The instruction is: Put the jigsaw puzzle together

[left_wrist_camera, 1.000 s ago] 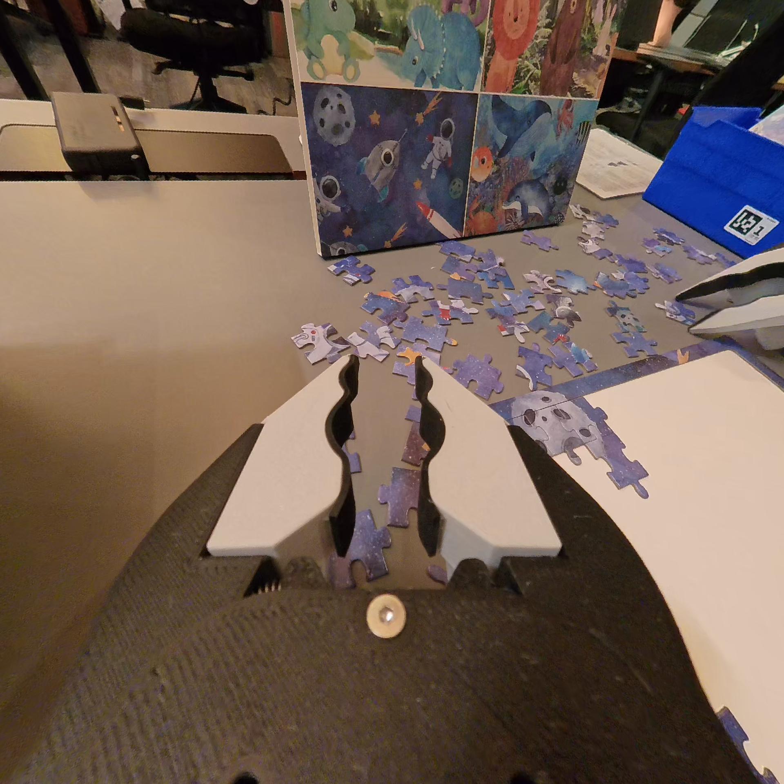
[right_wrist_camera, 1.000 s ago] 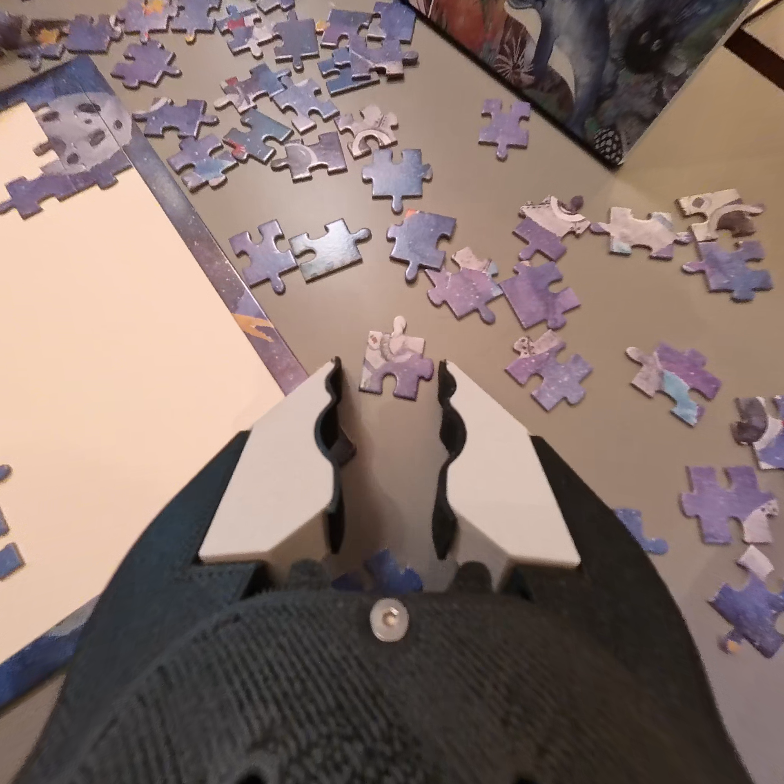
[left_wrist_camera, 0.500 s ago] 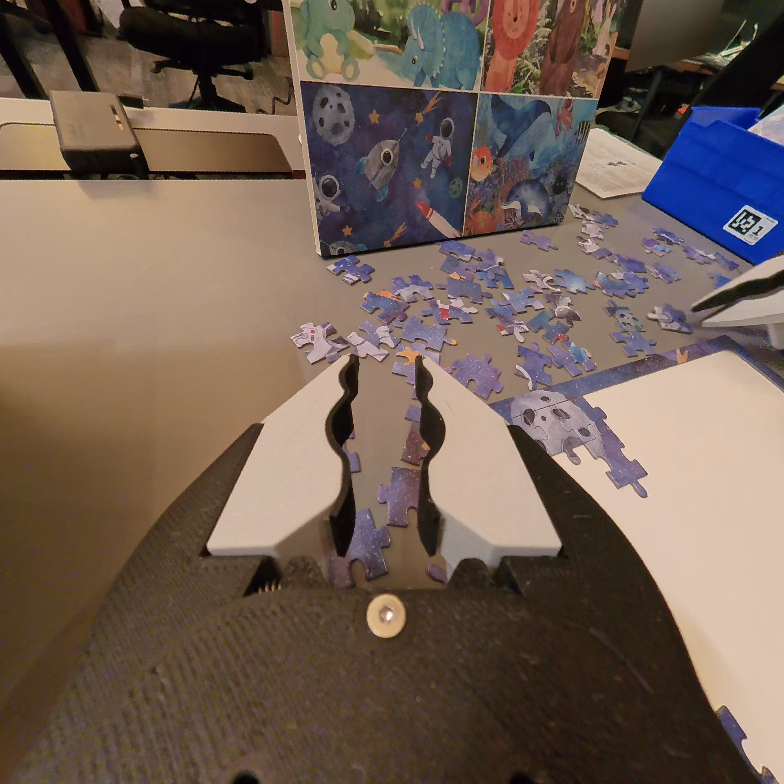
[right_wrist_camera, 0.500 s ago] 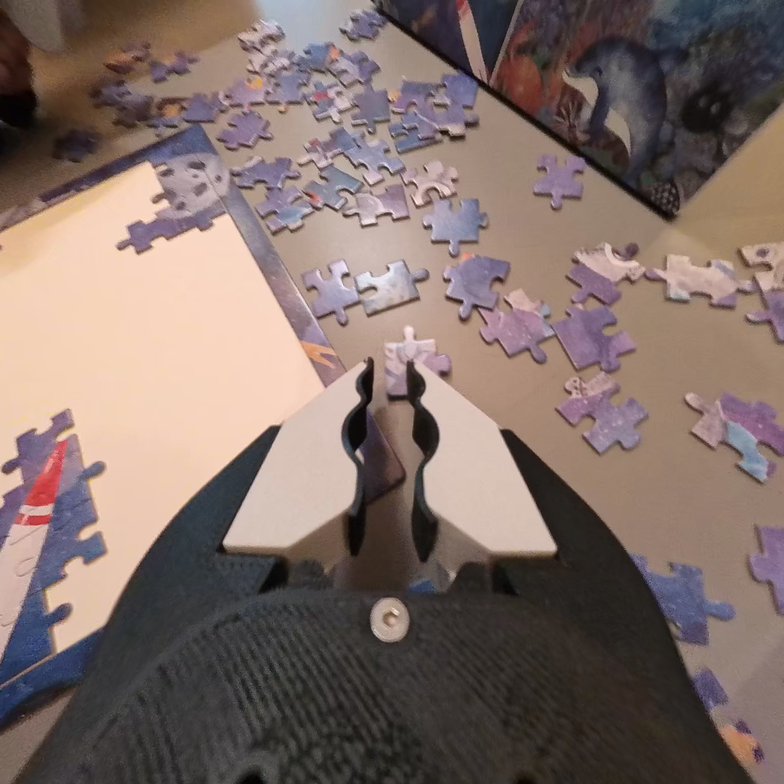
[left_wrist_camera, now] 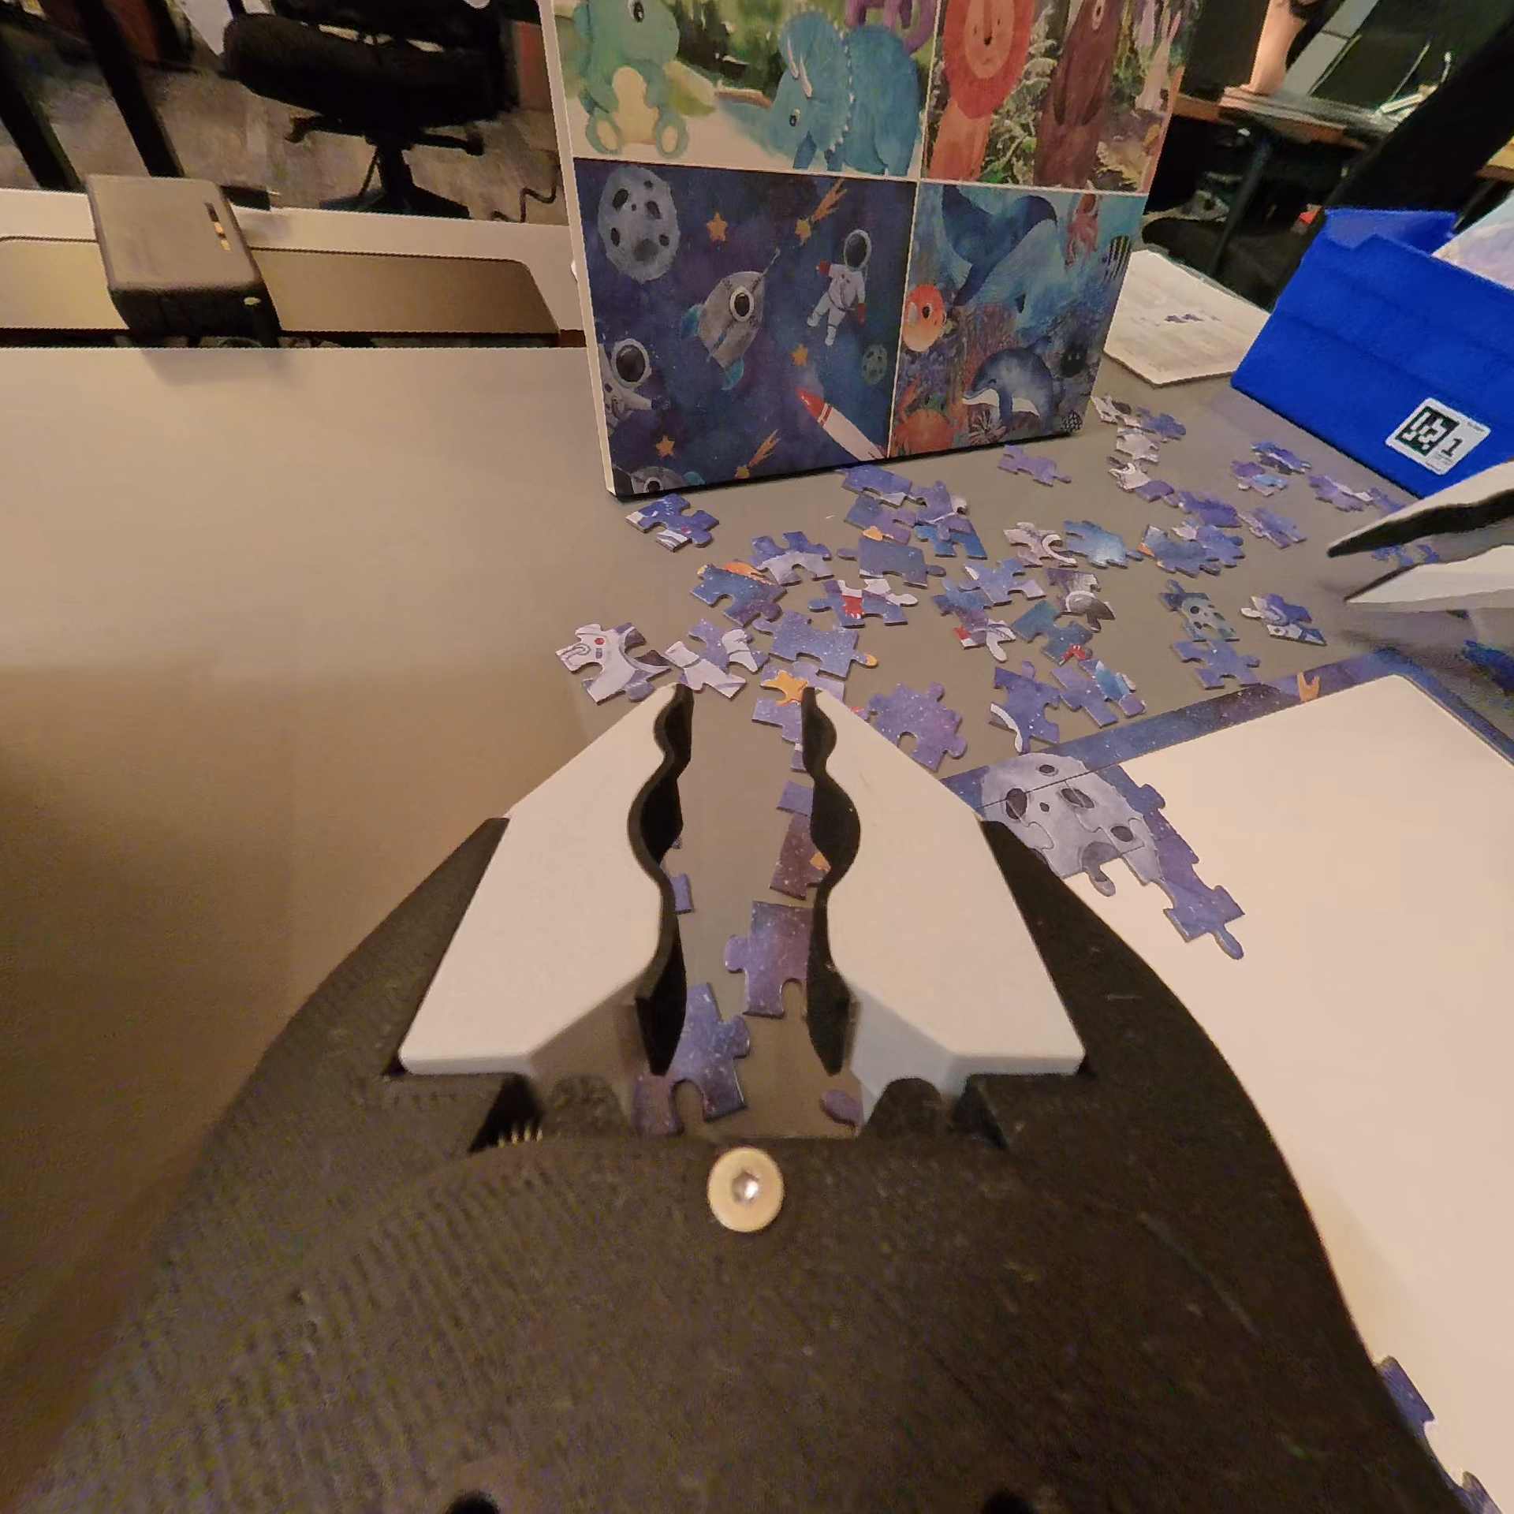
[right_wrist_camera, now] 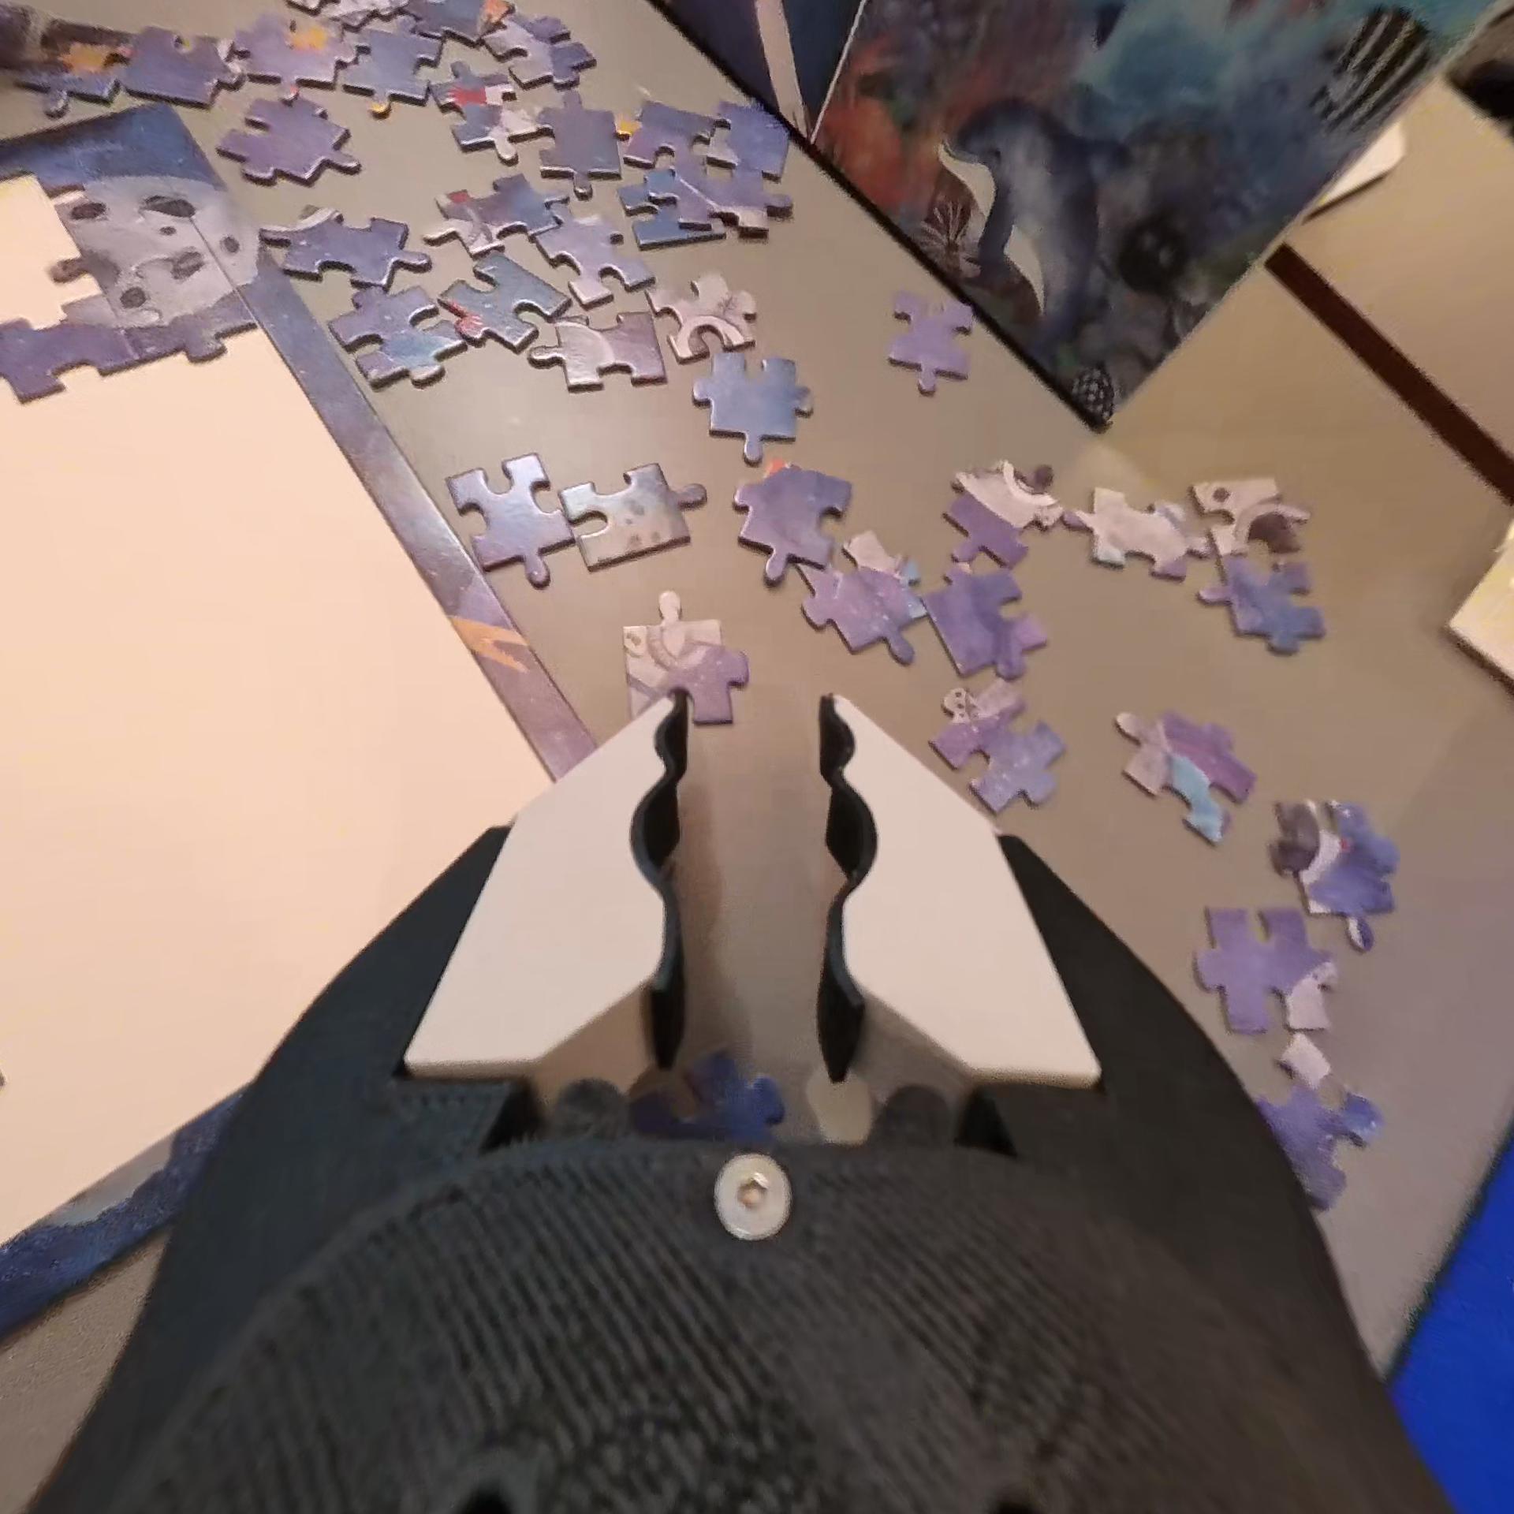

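While both tongs [left_wrist_camera: 741, 704] [right_wrist_camera: 750, 709] gape bare, white-and-purple puzzle piece [right_wrist_camera: 684, 668] at right pair's left fingertip [right_wrist_camera: 673, 706].

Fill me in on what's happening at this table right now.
A person works a jigsaw with two handheld claws. The right claw is open and empty over the grey table, its left fingertip at a white-and-purple puzzle piece beside the puzzle tray. The left claw hangs open over loose pieces, gripping none. The tray is mostly unfilled; a picture box stands behind the scattered pieces.

Blue bin [left_wrist_camera: 1384, 344] with tag, black office chair [left_wrist_camera: 369, 74], dark grey box [left_wrist_camera: 176, 254]
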The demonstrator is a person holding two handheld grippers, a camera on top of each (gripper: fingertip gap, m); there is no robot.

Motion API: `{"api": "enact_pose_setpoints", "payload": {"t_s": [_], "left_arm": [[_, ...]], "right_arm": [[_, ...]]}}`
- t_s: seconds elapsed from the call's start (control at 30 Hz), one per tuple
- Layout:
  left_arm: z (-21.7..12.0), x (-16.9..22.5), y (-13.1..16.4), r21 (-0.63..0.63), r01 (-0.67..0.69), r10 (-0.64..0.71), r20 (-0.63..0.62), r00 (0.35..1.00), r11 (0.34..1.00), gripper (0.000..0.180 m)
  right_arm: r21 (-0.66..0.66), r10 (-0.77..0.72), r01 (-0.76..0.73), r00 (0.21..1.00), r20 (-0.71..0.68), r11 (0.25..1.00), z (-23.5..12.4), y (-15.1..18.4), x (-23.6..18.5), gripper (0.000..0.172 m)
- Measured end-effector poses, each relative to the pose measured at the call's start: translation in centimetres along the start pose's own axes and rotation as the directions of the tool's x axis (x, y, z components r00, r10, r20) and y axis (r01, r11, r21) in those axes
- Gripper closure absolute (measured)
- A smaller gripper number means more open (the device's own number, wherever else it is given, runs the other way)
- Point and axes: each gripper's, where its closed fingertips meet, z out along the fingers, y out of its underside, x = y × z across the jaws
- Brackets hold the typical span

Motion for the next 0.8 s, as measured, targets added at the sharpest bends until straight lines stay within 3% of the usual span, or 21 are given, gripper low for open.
{"api": "enact_pose_setpoints", "payload": {"t_s": [0.13,0.3,0.5,0.8], "left_arm": [[0.0,0.0,0.0,0.001,0.001,-0.001,-0.001,1.000,1.000,0.156],[0.0,0.0,0.0,-0.001,0.002,-0.002,0.000,1.000,1.000,0.156],[0.0,0.0,0.0,-0.003,-0.001,0.001,0.002,1.000,1.000,0.156],[0.0,0.0,0.0,-0.003,-0.002,0.002,0.003,1.000,1.000,0.156]], "right_arm": [[0.006,0.033,-0.033,0.996,0.081,0.999,0.7,0.1,-1.3,0.137],[-0.038,-0.011,0.014,0.998,0.065,0.999,1.4,0.6,-1.9,0.135],[-0.020,0.063,-0.062,0.994,0.085,0.998,1.7,0.6,-1.9,0.145],[-0.027,0.068,-0.066,0.994,0.081,0.997,1.6,0.6,-1.9,0.147]]}}
